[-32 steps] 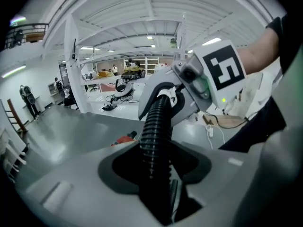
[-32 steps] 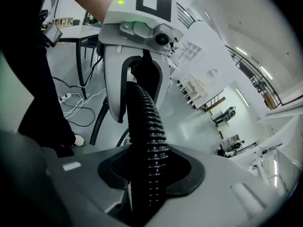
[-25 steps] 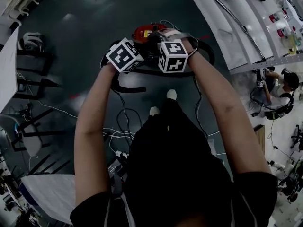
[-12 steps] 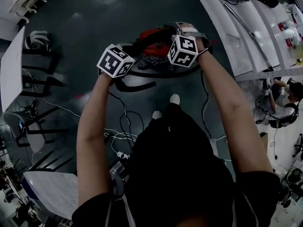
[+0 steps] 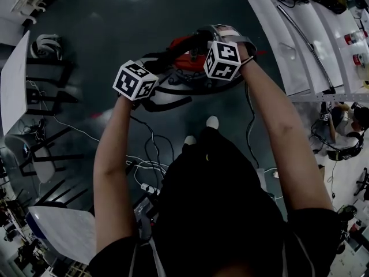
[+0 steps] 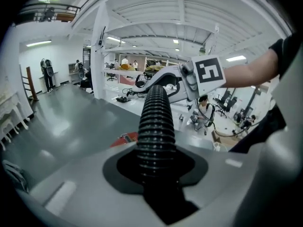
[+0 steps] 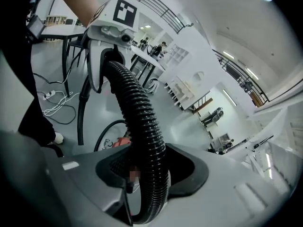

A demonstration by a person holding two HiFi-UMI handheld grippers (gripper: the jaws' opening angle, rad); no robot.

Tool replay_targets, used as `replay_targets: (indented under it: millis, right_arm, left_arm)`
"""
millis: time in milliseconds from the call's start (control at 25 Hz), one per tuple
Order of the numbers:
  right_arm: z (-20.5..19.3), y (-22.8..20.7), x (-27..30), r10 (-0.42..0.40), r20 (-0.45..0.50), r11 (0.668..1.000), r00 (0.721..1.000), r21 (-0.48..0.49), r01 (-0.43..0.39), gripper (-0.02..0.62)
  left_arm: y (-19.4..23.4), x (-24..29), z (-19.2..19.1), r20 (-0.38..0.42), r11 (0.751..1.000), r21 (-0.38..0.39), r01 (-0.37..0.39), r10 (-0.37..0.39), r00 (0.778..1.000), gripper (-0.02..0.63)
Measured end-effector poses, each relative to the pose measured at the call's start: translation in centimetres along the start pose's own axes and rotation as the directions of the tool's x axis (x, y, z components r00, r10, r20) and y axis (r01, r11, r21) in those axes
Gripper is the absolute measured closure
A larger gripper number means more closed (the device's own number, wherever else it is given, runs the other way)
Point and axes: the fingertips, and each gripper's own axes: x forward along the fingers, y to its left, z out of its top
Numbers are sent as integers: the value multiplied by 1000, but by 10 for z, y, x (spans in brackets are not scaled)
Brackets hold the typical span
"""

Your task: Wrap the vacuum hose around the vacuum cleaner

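The vacuum hose (image 6: 155, 122), black and ribbed, is held up in a short straight stretch between the two grippers. Its long axis runs from the person's left across to the right, just above the red vacuum cleaner (image 5: 187, 62), which stands on the floor (image 5: 115, 27) in front of the person's feet. Dark curves of hose already lie around the near side of the cleaner's base (how many turns, I cannot tell).

The left gripper (image 6: 156, 162) has its jaws closed narrowly on the hose, which rises straight out of them toward the other hand. The right gripper (image 7: 147, 174) has the hose running through its jaws too. They have just been closing, yet a sliver of floor shows beside the hose, so I judge them loose around it and not clamped.

The right gripper hangs over the cleaner's body. The left sits off its left edge, a little nearer the person. The coming move likely turns on carrying the held stretch down and around the body, with the right hand nearer.

No containers are in play. Loose cables (image 5: 147, 154) trail on the floor by the feet, and a white worktop (image 5: 300, 45) stands well apart at the right.
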Motion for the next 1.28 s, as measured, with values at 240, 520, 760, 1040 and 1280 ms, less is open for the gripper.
replay_targets:
  millis: [240, 520, 760, 1040, 1280]
  right_arm:
    - [10, -5, 6, 62, 19, 997, 998, -54, -61, 410]
    - [31, 7, 10, 134, 71, 984, 988, -127, -125, 407]
    - [31, 3, 16, 136, 77, 982, 988, -143, -124, 396]
    - [17, -12, 25, 108, 87, 994, 990, -36, -105, 360]
    - [-29, -31, 32, 95, 30, 995, 995, 10, -96, 359]
  left_arm:
    - [10, 6, 10, -9, 1000, 15, -19, 19, 1000, 449]
    - [7, 27, 46, -22, 997, 69, -44, 46, 999, 434]
    - [15, 33, 51, -50, 991, 44, -130, 132, 990, 454]
    - [23, 32, 53, -11, 980, 20, -199, 199, 980, 454]
    - [27, 16, 50, 51, 986, -41, -160, 162, 985, 454]
